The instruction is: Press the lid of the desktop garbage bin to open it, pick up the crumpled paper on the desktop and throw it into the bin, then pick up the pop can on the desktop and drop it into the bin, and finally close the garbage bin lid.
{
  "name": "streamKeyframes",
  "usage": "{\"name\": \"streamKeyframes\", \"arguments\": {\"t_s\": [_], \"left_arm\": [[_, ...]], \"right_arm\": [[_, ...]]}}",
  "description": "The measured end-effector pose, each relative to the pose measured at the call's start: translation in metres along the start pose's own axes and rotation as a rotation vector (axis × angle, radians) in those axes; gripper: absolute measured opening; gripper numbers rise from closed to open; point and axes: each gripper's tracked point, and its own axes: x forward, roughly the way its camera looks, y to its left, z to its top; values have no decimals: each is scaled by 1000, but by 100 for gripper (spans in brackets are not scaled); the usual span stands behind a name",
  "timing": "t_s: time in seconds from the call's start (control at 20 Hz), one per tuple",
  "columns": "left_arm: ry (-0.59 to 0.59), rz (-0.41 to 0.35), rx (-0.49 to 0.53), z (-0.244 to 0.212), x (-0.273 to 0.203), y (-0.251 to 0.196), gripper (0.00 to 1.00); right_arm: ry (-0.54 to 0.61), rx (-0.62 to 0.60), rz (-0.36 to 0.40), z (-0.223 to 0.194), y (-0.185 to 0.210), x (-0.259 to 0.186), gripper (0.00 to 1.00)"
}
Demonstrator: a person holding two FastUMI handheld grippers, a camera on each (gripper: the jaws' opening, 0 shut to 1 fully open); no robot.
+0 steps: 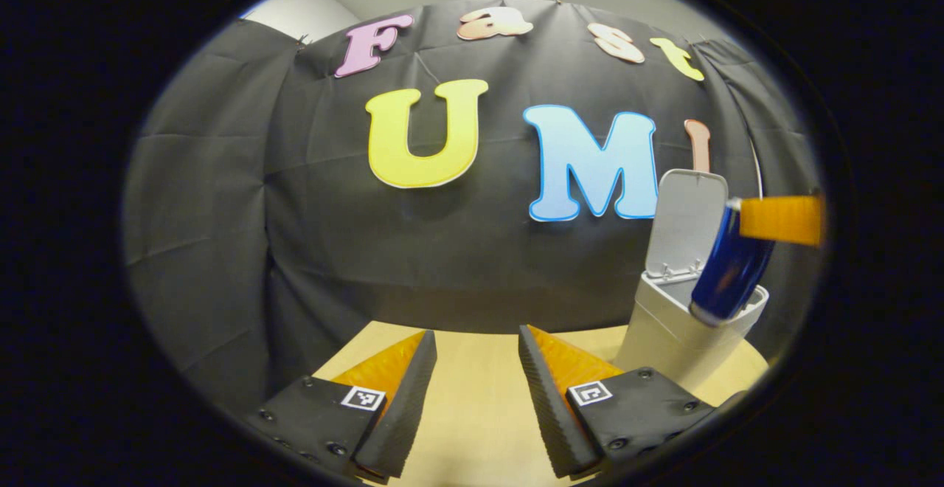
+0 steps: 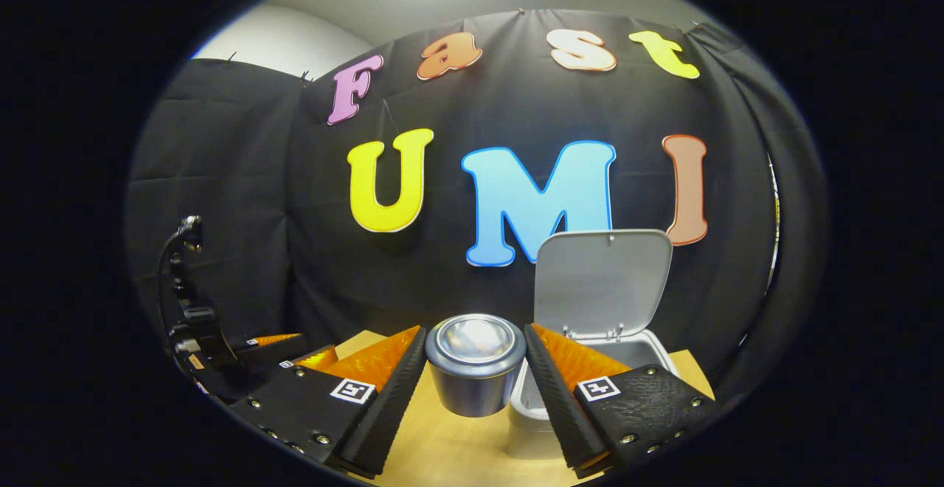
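Observation:
A blue pop can point(image 1: 730, 266) hangs tilted, its lower end over the mouth of the white desktop bin point(image 1: 664, 332), whose lid point(image 1: 686, 221) stands upright and open. One finger point(image 1: 782, 219) of my right gripper presses on the can's upper part. In the right gripper view the can's silver end point(image 2: 476, 365) sits between the fingers of my right gripper point(image 2: 476, 332), which is shut on it, with the bin point(image 2: 531, 435) and its raised lid point(image 2: 601, 280) just behind and to the right. My left gripper point(image 1: 476, 336) is open over the table with nothing between its fingers.
The light wooden table point(image 1: 472, 413) runs under both grippers up to the black cloth wall. In the right gripper view my left gripper point(image 2: 291, 349) hovers low at the far left, apart from the bin.

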Motion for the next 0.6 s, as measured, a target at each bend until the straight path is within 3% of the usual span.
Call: {"name": "streamKeyframes", "arguments": {"t_s": [0.2, 0.25, 0.3, 0.6], "left_arm": [[5, 1, -1, -2, 0, 0, 76], [7, 3, -1, -2, 0, 1, 80], [8, 5, -1, -2, 0, 2, 71], [23, 20, 5, -7, 4, 8, 78]], "right_arm": [[-17, -13, -57, 4, -27, 12, 84], [-10, -16, -68, 1, -34, 14, 84], [-8, -20, -80, -1, -41, 16, 84], [45, -33, -138, -28, -76, 34, 85]]}}
